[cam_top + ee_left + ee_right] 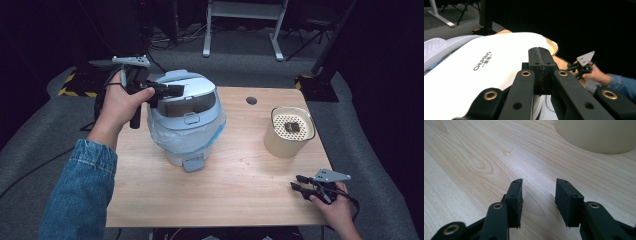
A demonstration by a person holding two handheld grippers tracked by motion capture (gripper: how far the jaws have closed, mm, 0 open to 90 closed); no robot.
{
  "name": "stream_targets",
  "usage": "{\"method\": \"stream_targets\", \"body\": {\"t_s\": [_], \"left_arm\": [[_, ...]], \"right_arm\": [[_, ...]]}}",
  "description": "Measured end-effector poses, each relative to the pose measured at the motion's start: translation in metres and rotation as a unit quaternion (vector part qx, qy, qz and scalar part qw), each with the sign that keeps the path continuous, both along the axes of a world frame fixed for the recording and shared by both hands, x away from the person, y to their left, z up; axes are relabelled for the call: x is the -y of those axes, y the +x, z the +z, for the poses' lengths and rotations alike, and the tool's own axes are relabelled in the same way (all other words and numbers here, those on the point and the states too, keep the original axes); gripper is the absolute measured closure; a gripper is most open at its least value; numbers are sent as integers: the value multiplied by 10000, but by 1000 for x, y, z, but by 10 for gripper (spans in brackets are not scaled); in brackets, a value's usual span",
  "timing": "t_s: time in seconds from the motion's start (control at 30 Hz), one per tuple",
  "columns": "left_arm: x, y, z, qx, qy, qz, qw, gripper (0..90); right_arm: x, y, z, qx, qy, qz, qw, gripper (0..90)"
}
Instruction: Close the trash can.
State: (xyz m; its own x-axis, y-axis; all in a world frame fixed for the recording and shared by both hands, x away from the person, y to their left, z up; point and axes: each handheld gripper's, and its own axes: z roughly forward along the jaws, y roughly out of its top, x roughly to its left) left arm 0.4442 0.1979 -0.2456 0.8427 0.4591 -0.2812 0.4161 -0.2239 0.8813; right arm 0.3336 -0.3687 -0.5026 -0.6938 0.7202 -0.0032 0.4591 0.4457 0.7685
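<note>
A cream plastic bucket-shaped container with a perforated insert (290,131) stands near the right edge of the light wooden tabletop (240,185). A small round grey grommet (251,100) is set in the tabletop near its far edge. Beyond that edge, a white metal desk frame (243,22) stands on the grey floor.

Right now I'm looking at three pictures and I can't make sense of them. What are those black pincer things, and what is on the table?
A person sits at a wooden table and holds a hand tool with two black jaws in each hand. One picture looks down from above; the other two come from small cameras riding on the tools, looking along their own jaws.

The left gripper is over the lid of a white and pale blue bin lined with a plastic bag. Its jaws are pressed together with nothing between them.

The right gripper rests near the table's front right corner, jaws apart and empty.

A cream container with a perforated insert stands to the right of the bin.
</note>
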Motion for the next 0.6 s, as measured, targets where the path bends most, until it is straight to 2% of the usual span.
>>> {"method": "stream_targets", "body": {"t_s": [0.1, 0.37, 0.47, 0.6], "left_arm": [[4, -2, -2, 59, 184, -7, 9998, 900], [12, -1, -9, 155, 461, -43, 9988, 900], [17, -2, -14, 230, 707, -93, 9972, 900], [23, -5, -20, 231, 1010, -86, 9946, 900]], "right_arm": [[0, 0, 0, -3, 2, -4, 10000, 577], [-1, 0, 0, 1, 1, 1, 10000, 575], [-1, 0, 0, -3, 1, 5, 10000, 574], [0, 0, 0, -5, 6, 6, 10000, 573]]}}
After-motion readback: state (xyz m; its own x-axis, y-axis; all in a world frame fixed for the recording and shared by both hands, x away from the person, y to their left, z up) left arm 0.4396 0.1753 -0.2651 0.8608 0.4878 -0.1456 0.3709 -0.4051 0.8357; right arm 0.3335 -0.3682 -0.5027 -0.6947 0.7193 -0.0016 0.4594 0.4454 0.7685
